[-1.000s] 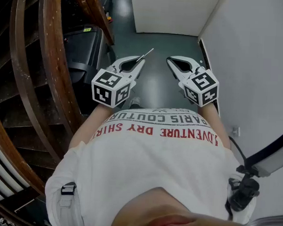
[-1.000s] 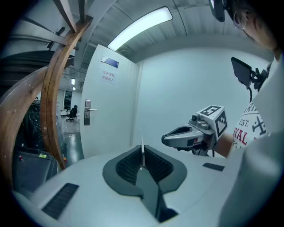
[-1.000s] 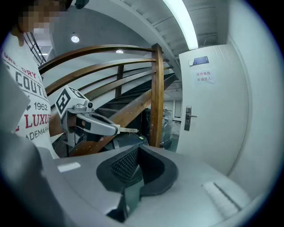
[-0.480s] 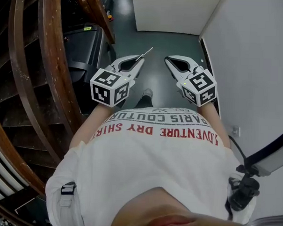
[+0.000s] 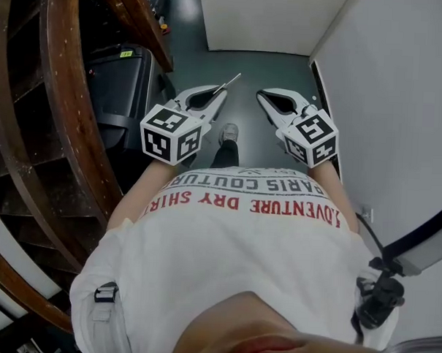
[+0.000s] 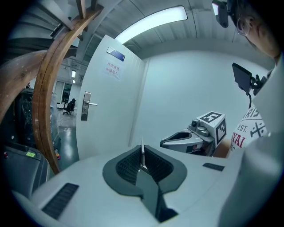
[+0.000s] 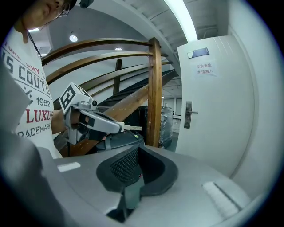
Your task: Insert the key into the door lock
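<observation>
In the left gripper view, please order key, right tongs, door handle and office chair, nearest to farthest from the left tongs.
1. key, held in the left tongs themselves
2. right tongs, to the right
3. door handle, far left
4. office chair, far behind, left of the handle

Layout from the remote station. Ahead, at the far end of the dark glossy floor (image 5: 245,133), stands the white flat door (image 5: 264,20). Its metal lever handle with lock plate (image 6: 85,106) sits at the door's left edge, and a small paper notice (image 6: 112,70) is near the top. The plain white wall (image 5: 400,92) runs along the right. On the left rises the curved brown wooden stair railing (image 5: 60,92), with a dark boxy machine (image 5: 126,76) just beside it on the floor. The left gripper (image 5: 220,91) and right gripper (image 5: 264,96) are side by side, apart, in front of the person's printed white shirt (image 5: 240,239). I note the thin metal key (image 5: 229,82) between the left jaws, pointing toward the door.
</observation>
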The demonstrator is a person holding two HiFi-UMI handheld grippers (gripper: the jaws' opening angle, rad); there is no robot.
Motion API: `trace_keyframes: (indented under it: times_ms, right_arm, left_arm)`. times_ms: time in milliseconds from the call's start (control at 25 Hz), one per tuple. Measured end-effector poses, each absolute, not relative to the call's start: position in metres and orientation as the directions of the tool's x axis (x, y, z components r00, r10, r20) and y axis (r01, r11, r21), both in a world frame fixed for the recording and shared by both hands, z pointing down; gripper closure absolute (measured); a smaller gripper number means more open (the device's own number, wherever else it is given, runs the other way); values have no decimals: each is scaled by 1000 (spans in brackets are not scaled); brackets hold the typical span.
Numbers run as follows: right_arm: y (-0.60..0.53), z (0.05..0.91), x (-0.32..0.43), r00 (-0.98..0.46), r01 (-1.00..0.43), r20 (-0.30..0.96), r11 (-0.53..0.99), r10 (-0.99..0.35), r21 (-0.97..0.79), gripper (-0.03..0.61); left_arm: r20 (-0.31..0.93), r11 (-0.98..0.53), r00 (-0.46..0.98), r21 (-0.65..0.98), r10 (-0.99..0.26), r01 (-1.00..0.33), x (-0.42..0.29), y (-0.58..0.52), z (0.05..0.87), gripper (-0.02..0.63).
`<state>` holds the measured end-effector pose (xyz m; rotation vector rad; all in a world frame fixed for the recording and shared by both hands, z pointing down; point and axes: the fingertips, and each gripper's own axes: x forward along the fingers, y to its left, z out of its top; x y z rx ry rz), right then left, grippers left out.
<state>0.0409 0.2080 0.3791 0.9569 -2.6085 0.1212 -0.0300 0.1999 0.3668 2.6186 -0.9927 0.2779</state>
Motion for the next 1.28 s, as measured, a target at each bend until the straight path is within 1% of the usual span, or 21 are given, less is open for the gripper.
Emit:
trace_keyframes:
  times_ms: [240,400,560,720,840,1120,1280]
  right_arm:
    - [97,403,46,-693,-661,378,751,-614,9,575]
    - [4,403,53,-679,-682,377,731,-630,-7,575]
    - [-83,395,52,-662,-695,364,719,-655,30,575]
    - [-150,387,58,-656,-706,317,705,-684,61,575]
    - [-177,382,64,-653,-710,298,700,-696,78,575]
    - [-230,377,76,-649,-710,297,698,-700,94,574]
    - [-285,374,85,-632,-700,309,695,-711,165,574]
  left_arm:
    - [313,-692,742,273,-593,-668,-31,80,391,592]
    - [325,-693,746,283,-581,-663,-29,-12,393,592]
    - [308,-691,741,274,-596,-669,-42,-103,383,592]
    - [282,-690,731,246,-621,-681,-46,-174,375,592]
    - [263,-680,728,260,-633,-686,-46,-206,372,592]
    - [259,-648,719,313,-645,-695,-49,-247,377,592]
    - [262,-624,702,327,-662,-710,-50,-279,380,592]
